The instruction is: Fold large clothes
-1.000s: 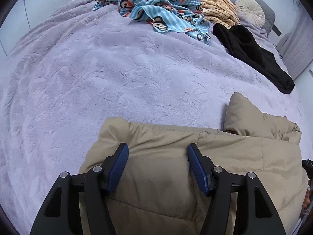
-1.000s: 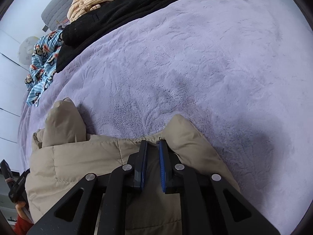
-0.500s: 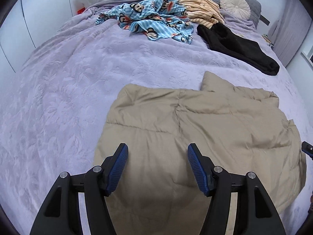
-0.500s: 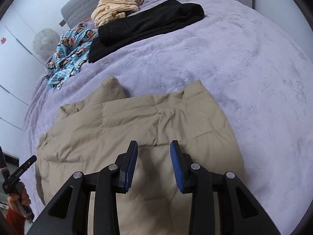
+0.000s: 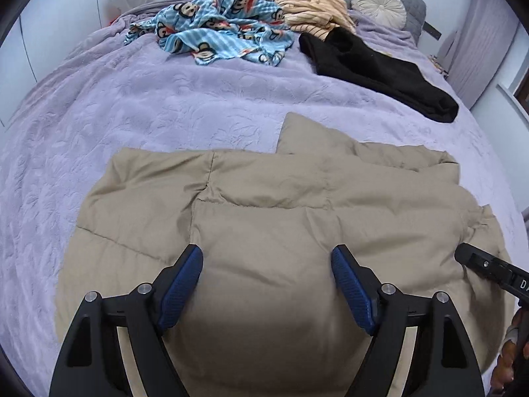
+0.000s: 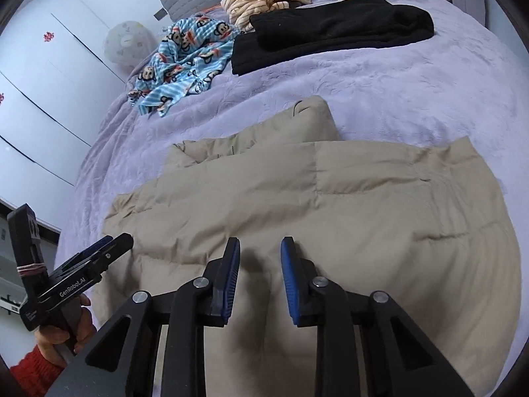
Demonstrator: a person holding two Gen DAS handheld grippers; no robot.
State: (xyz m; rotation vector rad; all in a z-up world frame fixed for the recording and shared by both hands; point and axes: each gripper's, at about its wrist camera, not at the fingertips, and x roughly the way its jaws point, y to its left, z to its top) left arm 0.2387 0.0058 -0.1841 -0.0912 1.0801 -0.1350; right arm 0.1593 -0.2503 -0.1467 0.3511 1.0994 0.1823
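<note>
- The bed [image 5: 165,106] fills both views; its wide lilac cover gives you room to fold.
- Your tan padded coat [image 5: 281,218] lies flat across the lower middle of the frame, spread for the next fold.
- Black garment [image 5: 380,66], monkey-print cloth [image 5: 221,23] and striped cloth [image 5: 310,6] wait at the top, out of the way.
- Your left claw [image 5: 266,278] has just been widening, gaping above the coat, nothing between its jaws.
- Your right claw [image 6: 259,274] has just been narrowing, a gap remaining, gripping nothing.
</note>
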